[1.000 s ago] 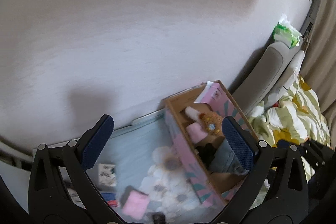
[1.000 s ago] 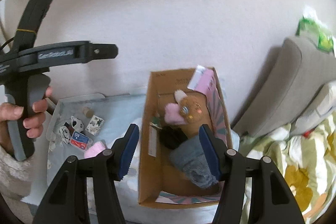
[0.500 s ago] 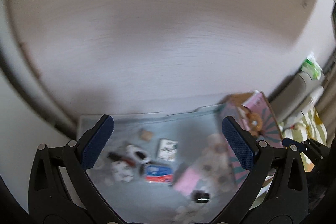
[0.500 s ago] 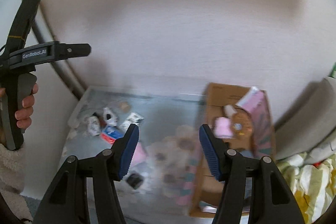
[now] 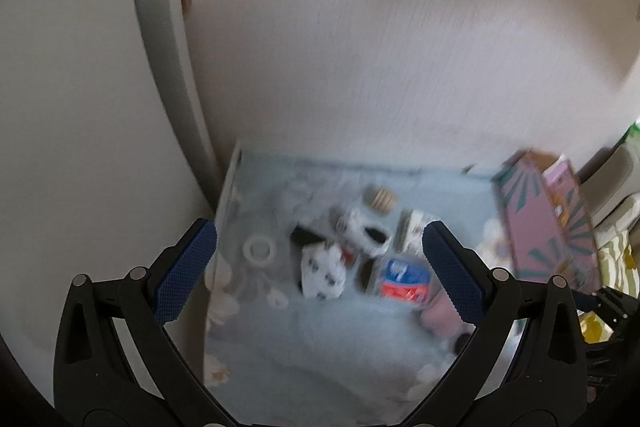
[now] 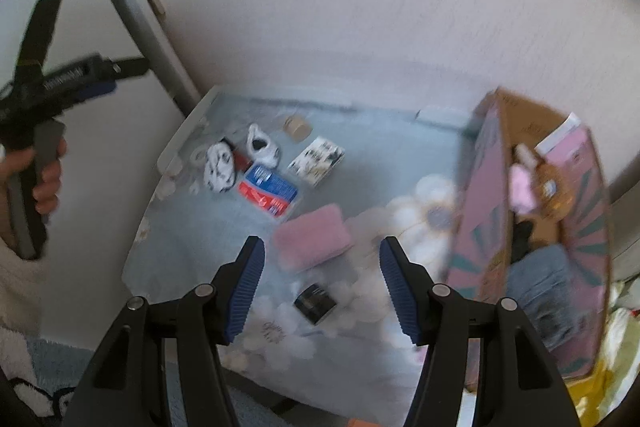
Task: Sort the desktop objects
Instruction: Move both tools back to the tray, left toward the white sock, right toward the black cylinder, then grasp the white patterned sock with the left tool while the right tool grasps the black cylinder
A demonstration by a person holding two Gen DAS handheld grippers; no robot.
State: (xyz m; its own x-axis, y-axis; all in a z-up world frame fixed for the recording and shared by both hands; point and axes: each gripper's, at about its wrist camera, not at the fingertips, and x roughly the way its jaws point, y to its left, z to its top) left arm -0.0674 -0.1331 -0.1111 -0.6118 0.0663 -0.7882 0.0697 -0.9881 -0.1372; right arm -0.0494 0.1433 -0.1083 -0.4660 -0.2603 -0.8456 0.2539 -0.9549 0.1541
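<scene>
Both views blurred; small items hard to identify. Left gripper (image 5: pixel 318 269) spread wide, empty, above cloth (image 5: pixel 320 347); red-blue pack (image 5: pixel 404 279) and spotted item (image 5: pixel 322 269) at 12 o'clock between its fingers. Pink pad (image 5: pixel 436 315) partly hidden behind right finger. Right gripper (image 6: pixel 322 287) likewise apart, empty; pink pad (image 6: pixel 312 237) at 12 o'clock, black box (image 6: pixel 315 303) just below. Box (image 6: pixel 532 227) at 3 o'clock, contents indistinct, visible only in right view; cut off at edge in left view. Left gripper (image 6: pixel 108 87) seen at 9 o'clock there, held in hand (image 6: pixel 50 179).

Both wrist views downward over one shared table (image 5: pixel 328 367).
</scene>
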